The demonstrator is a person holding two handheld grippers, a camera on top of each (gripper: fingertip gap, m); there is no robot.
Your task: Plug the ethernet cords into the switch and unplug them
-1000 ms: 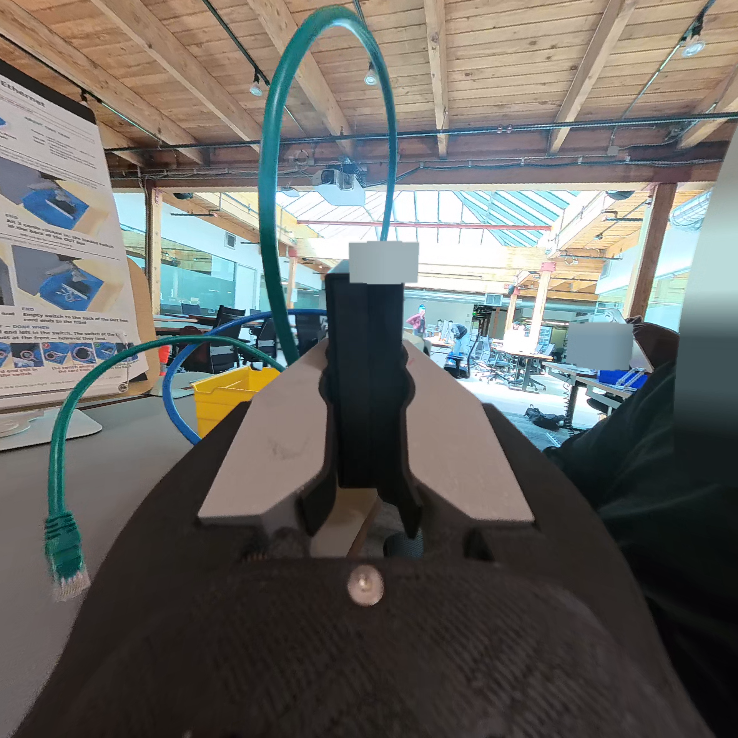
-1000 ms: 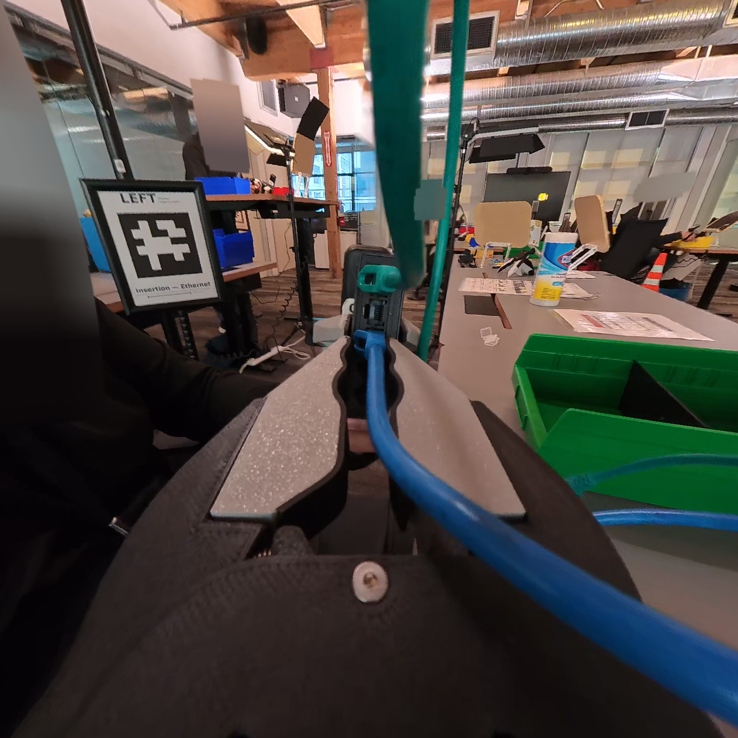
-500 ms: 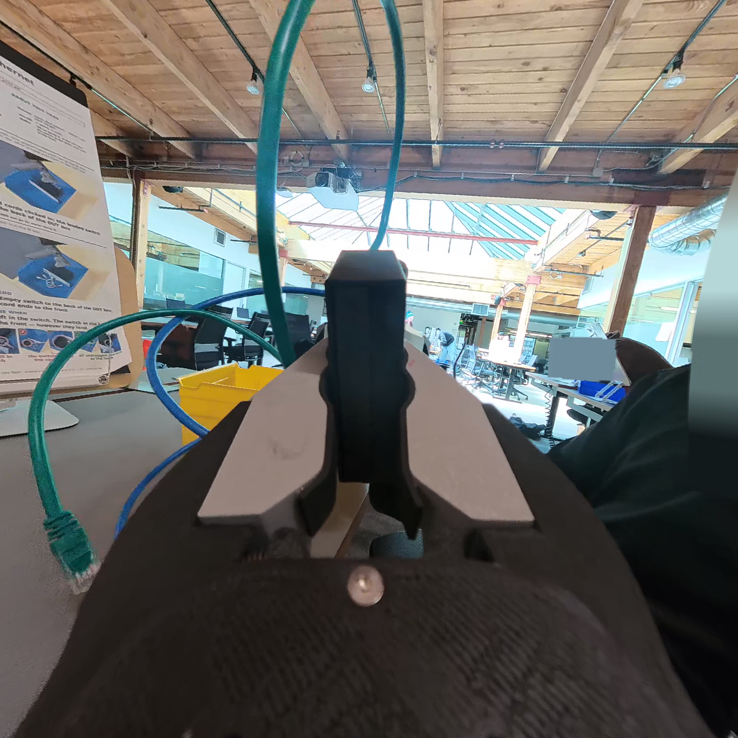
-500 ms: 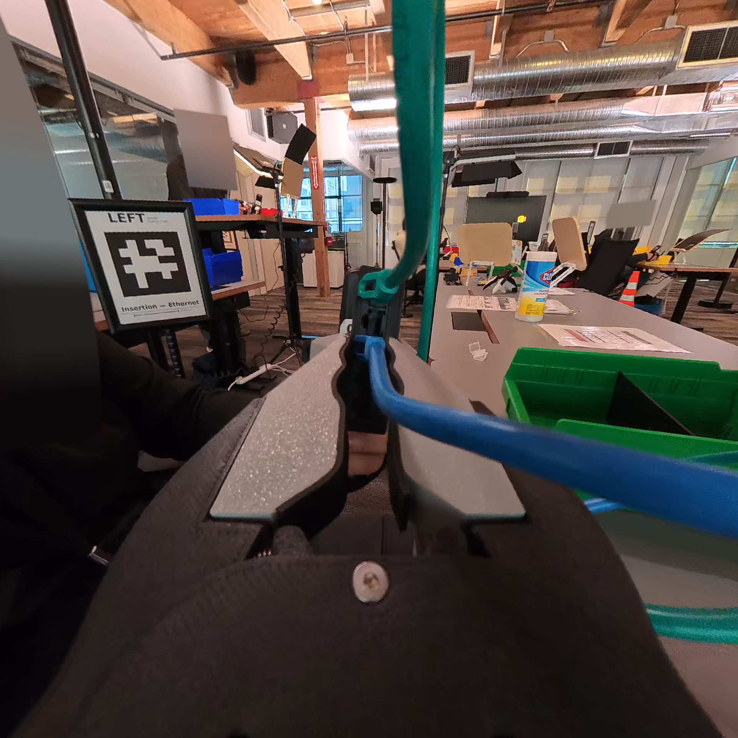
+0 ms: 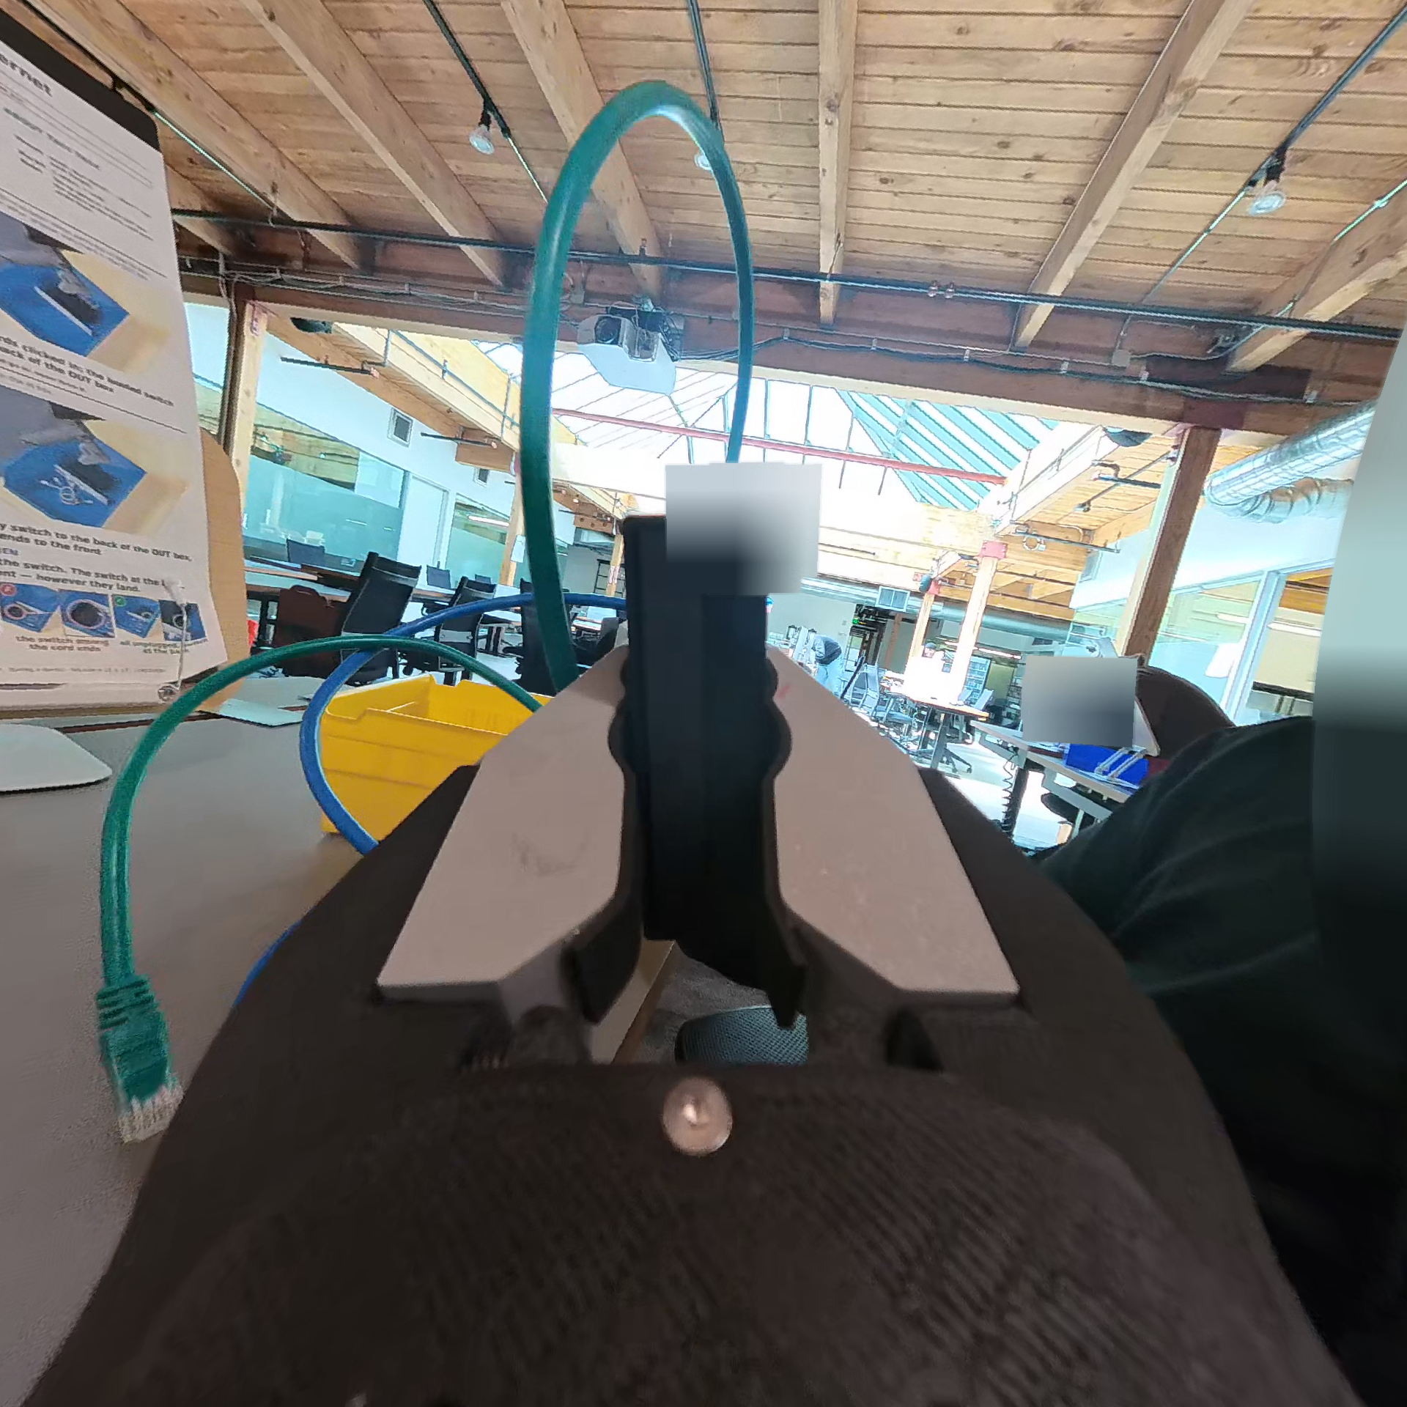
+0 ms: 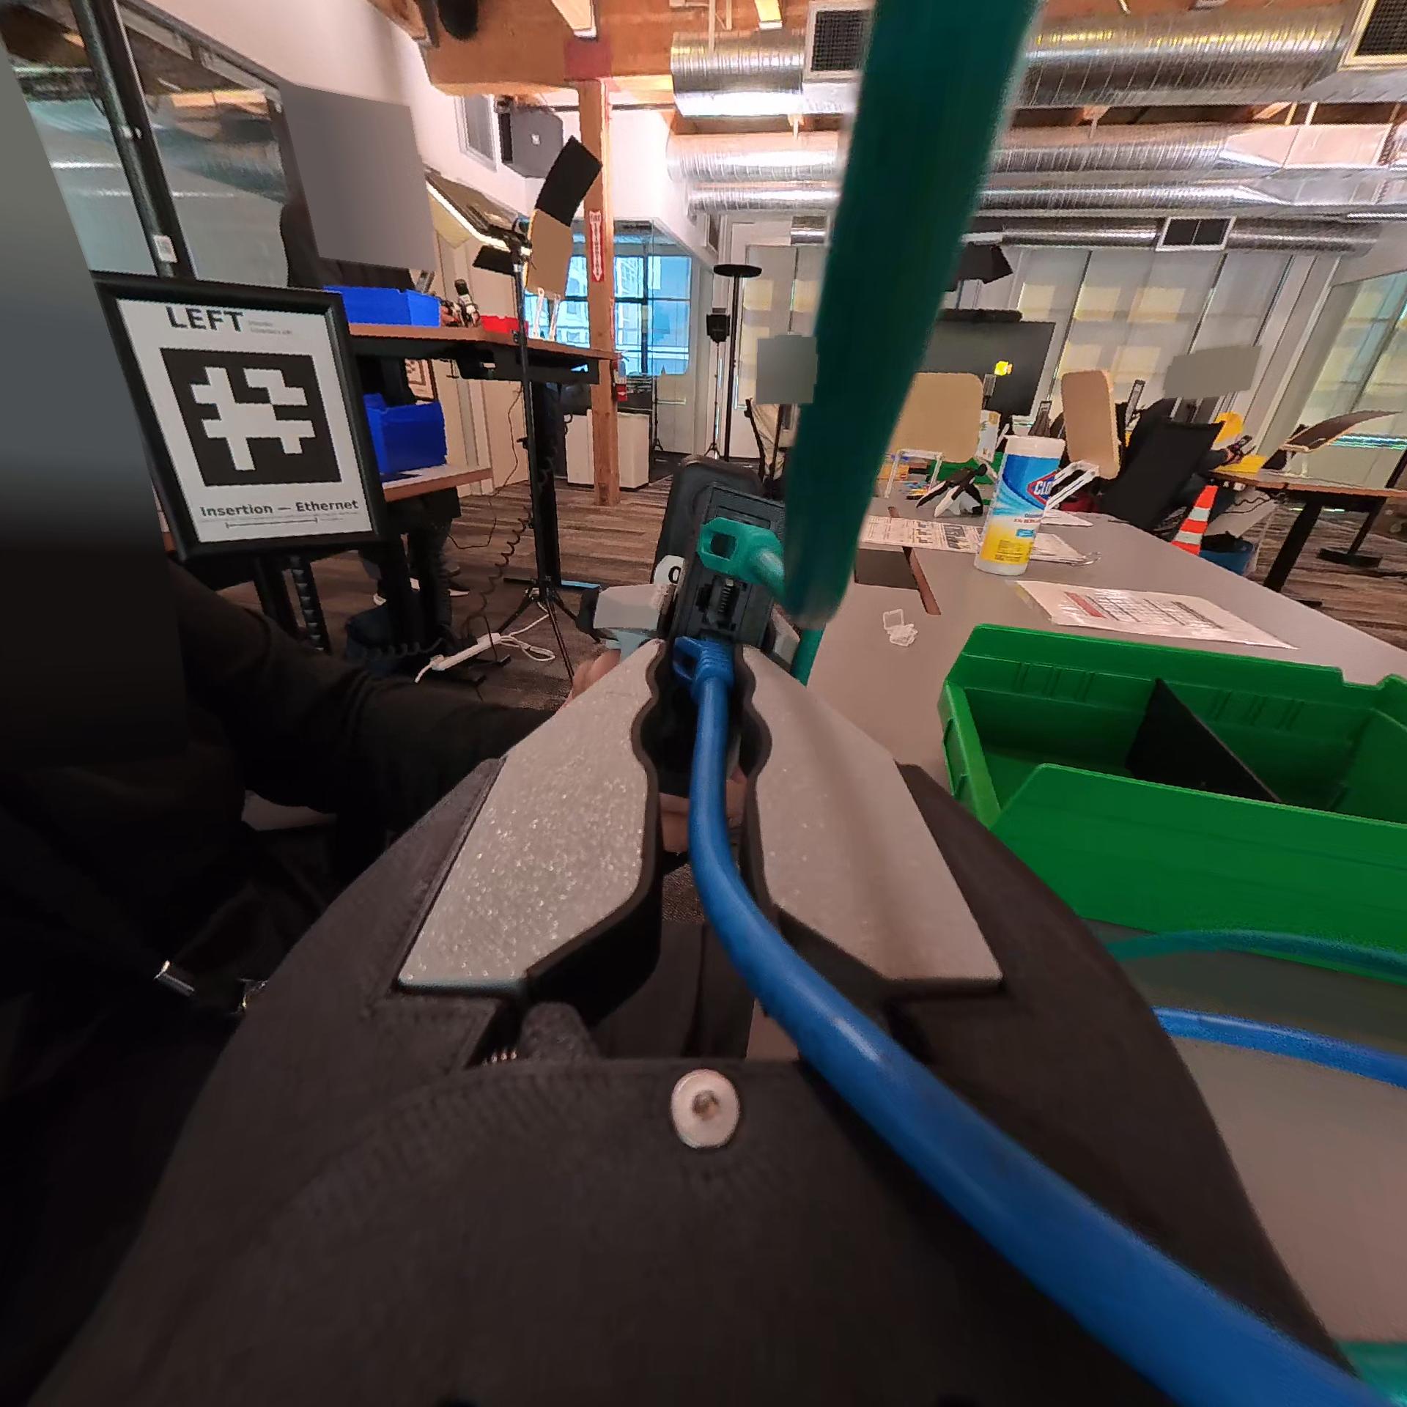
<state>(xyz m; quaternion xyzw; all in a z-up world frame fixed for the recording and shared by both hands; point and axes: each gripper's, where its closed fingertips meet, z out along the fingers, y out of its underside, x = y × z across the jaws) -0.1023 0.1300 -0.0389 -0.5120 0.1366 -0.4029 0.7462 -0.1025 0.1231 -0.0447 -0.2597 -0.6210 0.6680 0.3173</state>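
Observation:
My left gripper (image 5: 697, 685) is shut on the black switch (image 5: 670, 594) and holds it upright above the grey table. A green cord (image 5: 548, 320) loops up from the switch's top; its free plug (image 5: 133, 1058) hangs at the left. In the right wrist view the switch (image 6: 731, 601) shows its port face, with a green plug (image 6: 723, 544) in an upper port. My right gripper (image 6: 704, 685) is shut on the blue cord (image 6: 712, 761) just behind its plug (image 6: 694, 656), which sits at a lower port. I cannot tell whether it is fully seated.
A yellow bin (image 5: 411, 738) and an instruction board (image 5: 91, 457) stand behind the left gripper. A green bin (image 6: 1180, 799) sits on the table to the right, with a wipes canister (image 6: 1020, 510) and papers beyond. A framed marker sign (image 6: 244, 411) and a dark sleeve (image 6: 304, 723) are at the left. Both grippers' tips are close together, under 4 cm apart.
The blue cord behind my right gripper swung from pointing right to running back along the fingers. The switch turned to show its port face more. The green loop's top dropped into the left view.

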